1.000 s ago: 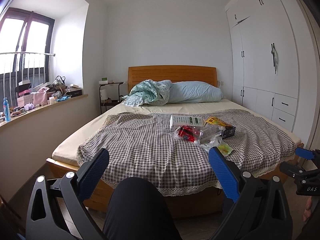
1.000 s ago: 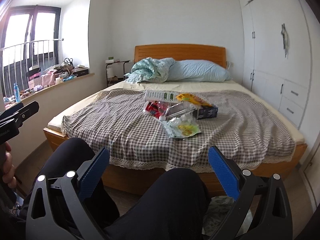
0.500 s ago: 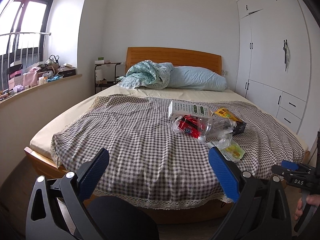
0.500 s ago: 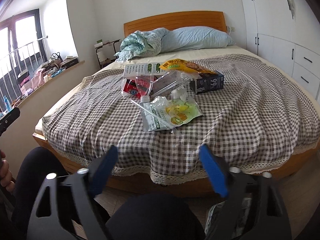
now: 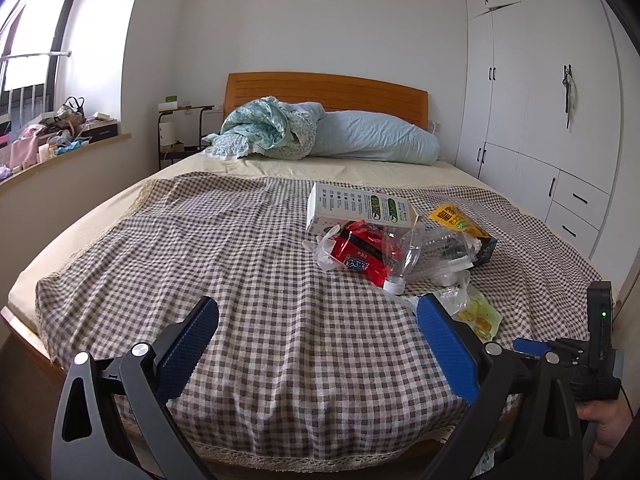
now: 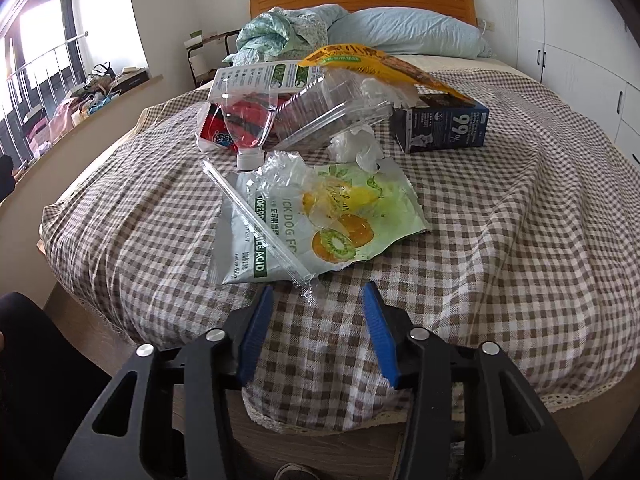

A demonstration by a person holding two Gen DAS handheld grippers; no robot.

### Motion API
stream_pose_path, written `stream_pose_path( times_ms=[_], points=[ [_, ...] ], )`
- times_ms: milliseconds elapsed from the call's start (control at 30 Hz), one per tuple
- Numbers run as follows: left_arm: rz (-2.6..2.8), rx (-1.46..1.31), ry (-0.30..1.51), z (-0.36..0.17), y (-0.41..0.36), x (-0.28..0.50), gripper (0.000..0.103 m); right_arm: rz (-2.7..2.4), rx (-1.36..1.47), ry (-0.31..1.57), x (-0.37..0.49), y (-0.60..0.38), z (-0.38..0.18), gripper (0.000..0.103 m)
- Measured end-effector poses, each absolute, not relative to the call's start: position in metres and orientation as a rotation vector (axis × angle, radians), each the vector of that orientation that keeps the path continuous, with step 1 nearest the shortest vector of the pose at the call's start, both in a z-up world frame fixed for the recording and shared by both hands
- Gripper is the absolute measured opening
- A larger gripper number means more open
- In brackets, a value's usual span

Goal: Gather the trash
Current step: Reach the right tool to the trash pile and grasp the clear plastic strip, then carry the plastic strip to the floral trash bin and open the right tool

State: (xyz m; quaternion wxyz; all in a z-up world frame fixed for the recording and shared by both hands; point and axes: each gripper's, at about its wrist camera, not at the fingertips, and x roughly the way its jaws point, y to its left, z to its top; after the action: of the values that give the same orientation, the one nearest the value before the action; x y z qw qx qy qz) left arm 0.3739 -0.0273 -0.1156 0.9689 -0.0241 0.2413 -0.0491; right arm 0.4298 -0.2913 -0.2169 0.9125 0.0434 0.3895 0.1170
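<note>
Right view only: I read the green snack bag [image 6: 320,220] and a clear straw wrapper [image 6: 260,228] at 12 o'clock of my right gripper [image 6: 316,300] — jaws closing, nothing between them.
Left view only: my left gripper [image 5: 316,316] is spread wide, empty; trash pile [image 5: 396,240] at 1 o'clock.
Surface: checked blanket [image 5: 240,280] on the bed.
Room: wardrobe [image 5: 540,100] at 3 o'clock.

Two boxes [image 6: 444,126], three snack wrappers [image 6: 320,216], one plastic bottle [image 6: 250,128], one pillow [image 6: 408,32], one bed [image 6: 520,220].

Both cameras have closed in on the trash pile [image 6: 320,140], and the right gripper [image 6: 318,300] is closing, empty.
</note>
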Motion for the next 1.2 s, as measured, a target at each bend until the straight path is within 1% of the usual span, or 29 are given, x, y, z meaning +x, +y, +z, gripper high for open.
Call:
stream_pose_path(
  times_ms=[33, 100, 133, 167, 233, 367, 533, 733, 867, 1000, 1033, 1067, 1133, 1167, 1200],
  points=[
    [-0.104, -0.057, 0.509, -0.119, -0.027, 0.379, 0.096, 0.24, 0.088, 0.812, 0.436, -0.292, -0.221, 0.036],
    [-0.111, -0.077, 0.554, -0.126, -0.024, 0.386, 0.096, 0.247, 0.095, 0.828, 0.444, -0.294, -0.228, 0.032],
    [-0.112, -0.085, 0.572, -0.129, -0.023, 0.388, 0.096, 0.253, 0.104, 0.835, 0.446, -0.296, -0.232, 0.023],
    [-0.109, -0.087, 0.588, -0.132, -0.022, 0.391, 0.096, 0.263, 0.118, 0.835, 0.446, -0.298, -0.234, 0.01],
    [-0.1, -0.085, 0.608, -0.136, -0.021, 0.394, 0.096, 0.265, 0.142, 0.823, 0.442, -0.302, -0.232, 0.005],
    [-0.1, -0.066, 0.63, -0.142, -0.025, 0.394, 0.096, 0.262, 0.142, 0.751, 0.423, -0.305, -0.215, 0.003],
    [-0.104, 0.011, 0.612, -0.142, -0.041, 0.391, 0.096, 0.171, 0.115, 0.67, 0.391, -0.321, -0.178, 0.002],
    [-0.292, 0.109, 0.632, -0.144, -0.085, 0.405, 0.096, 0.011, 0.069, 0.586, 0.336, -0.364, -0.134, 0.002],
    [-0.464, 0.121, 0.632, -0.143, -0.125, 0.434, 0.096, -0.074, 0.009, 0.575, 0.289, -0.391, -0.113, 0.002],
    [-0.609, 0.101, 0.713, -0.157, -0.172, 0.471, 0.096, -0.158, -0.052, 0.628, 0.248, -0.409, -0.116, 0.002],
    [-0.634, 0.108, 0.734, -0.162, -0.183, 0.479, 0.093, -0.178, -0.051, 0.642, 0.237, -0.414, -0.119, 0.002],
    [-0.644, 0.117, 0.75, -0.166, -0.193, 0.487, 0.088, -0.194, -0.042, 0.658, 0.228, -0.42, -0.123, 0.002],
    [-0.622, 0.144, 0.768, -0.173, -0.211, 0.501, 0.083, -0.244, -0.042, 0.688, 0.212, -0.428, -0.132, 0.002],
    [-0.607, 0.171, 0.783, -0.177, -0.219, 0.507, 0.077, -0.266, -0.044, 0.706, 0.205, -0.431, -0.137, 0.002],
    [-0.579, 0.193, 0.799, -0.182, -0.226, 0.515, 0.074, -0.288, -0.042, 0.723, 0.197, -0.436, -0.143, 0.002]
  ],
)
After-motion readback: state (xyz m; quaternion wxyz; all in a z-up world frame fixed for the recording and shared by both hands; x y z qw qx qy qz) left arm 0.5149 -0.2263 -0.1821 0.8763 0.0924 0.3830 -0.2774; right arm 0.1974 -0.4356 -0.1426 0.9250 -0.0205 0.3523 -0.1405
